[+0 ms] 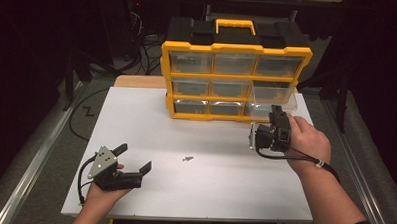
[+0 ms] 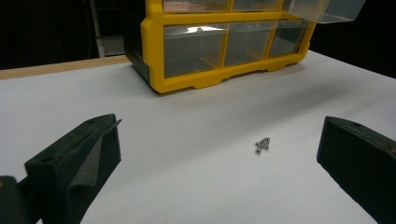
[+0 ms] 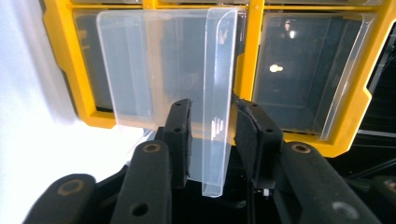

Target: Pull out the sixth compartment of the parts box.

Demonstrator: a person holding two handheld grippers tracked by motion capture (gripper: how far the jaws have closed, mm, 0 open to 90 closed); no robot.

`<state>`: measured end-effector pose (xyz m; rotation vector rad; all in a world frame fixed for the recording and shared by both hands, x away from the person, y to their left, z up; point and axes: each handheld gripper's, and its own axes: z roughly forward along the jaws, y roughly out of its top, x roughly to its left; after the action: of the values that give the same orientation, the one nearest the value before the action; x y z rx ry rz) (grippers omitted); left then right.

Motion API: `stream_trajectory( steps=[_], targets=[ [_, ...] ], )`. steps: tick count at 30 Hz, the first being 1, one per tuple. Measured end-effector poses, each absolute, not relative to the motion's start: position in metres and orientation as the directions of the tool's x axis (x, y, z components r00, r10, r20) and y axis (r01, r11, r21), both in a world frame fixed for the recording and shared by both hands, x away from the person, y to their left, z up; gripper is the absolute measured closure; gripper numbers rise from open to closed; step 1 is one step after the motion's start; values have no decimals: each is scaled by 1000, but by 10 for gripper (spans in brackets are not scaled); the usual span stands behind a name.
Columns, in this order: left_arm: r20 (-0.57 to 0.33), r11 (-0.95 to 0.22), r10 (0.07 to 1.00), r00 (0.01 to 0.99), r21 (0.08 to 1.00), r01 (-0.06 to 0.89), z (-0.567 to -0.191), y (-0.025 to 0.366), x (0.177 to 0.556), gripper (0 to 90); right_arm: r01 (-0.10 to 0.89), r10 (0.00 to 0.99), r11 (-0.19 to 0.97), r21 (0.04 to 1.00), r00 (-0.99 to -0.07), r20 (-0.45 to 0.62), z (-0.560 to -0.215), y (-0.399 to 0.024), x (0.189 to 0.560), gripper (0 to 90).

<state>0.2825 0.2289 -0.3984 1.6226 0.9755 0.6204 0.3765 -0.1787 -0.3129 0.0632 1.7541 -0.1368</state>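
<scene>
A yellow and black organizer [image 1: 236, 49] with clear drawers stands at the back of the white table [image 1: 136, 120]. Its right-hand middle drawer [image 1: 274, 97] is pulled out toward me. My right gripper [image 1: 276, 113] is at the drawer's front. In the right gripper view the drawer's clear front lip [image 3: 217, 93] stands between the jaws of the right gripper [image 3: 213, 106], with a gap on the left side, so nothing is pinched. A few small screws [image 1: 187, 159] lie mid-table. My left gripper [image 1: 134, 158] rests open near the front left, the screws [image 2: 262, 145] ahead of its jaws.
The organizer's other drawers [image 2: 194, 49] are pushed in. The pulled-out drawer [image 2: 327, 9] overhangs the table at the right. A wooden board [image 1: 137, 81] lies behind the white top, and cables [image 1: 138, 55] run on the dark floor beyond.
</scene>
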Motion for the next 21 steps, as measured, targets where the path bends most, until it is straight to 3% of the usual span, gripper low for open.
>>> stream_trajectory(
  steps=[21],
  targets=[
    [-88,-77,847,525,956,284,-399,229,283,2,102,23,995,1,-211,-977,-327,-181,354,490]
  ],
)
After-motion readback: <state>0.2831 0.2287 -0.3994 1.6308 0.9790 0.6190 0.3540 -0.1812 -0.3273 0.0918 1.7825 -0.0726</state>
